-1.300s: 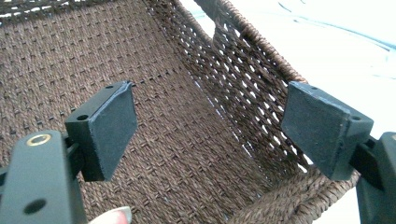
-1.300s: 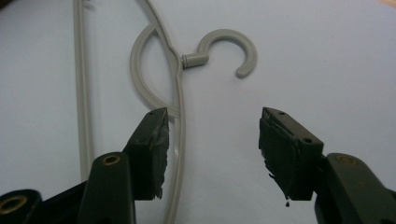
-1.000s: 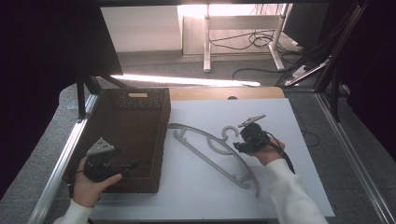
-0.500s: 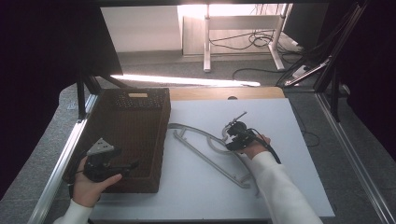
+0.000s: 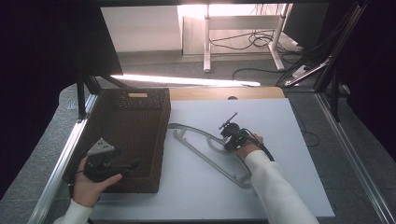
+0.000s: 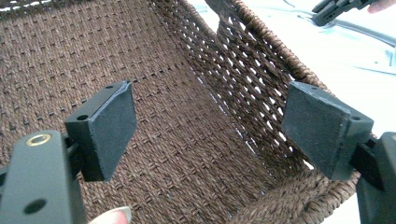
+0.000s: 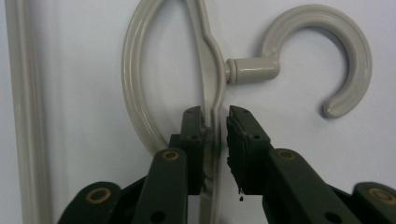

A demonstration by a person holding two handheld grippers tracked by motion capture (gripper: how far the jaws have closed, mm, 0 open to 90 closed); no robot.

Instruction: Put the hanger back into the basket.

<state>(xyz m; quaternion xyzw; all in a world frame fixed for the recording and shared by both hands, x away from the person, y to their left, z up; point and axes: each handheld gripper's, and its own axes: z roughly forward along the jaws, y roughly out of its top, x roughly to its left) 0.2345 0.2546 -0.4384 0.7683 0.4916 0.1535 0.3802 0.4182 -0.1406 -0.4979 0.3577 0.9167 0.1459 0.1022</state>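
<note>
Two grippers in play — the right gripper [image 7: 215,122] has its jaws nearly closed around the grey hanger's [image 5: 205,150] arm just below the hook [image 7: 327,56], flat on the white table [image 5: 280,186]. The left gripper [image 6: 210,126] hangs wide open over the brown wicker basket [image 5: 135,116].

The right gripper [image 7: 215,135] rises from six o'clock, its two dark fingers [image 7: 194,140] drawn close on either side of a thin beige bar of a plastic coat hanger [image 7: 208,60]. The left finger touches the bar; a narrow gap shows between the bar and the right finger. The hanger lies flat on the pale counter [image 7: 79,70]. Its hook [image 7: 343,51] curls at two o'clock, open toward six, joined by a short neck to the bar at the centre. A curved arm loops toward eleven o'clock, and a straight rail [image 7: 21,107] runs along nine o'clock.
</note>
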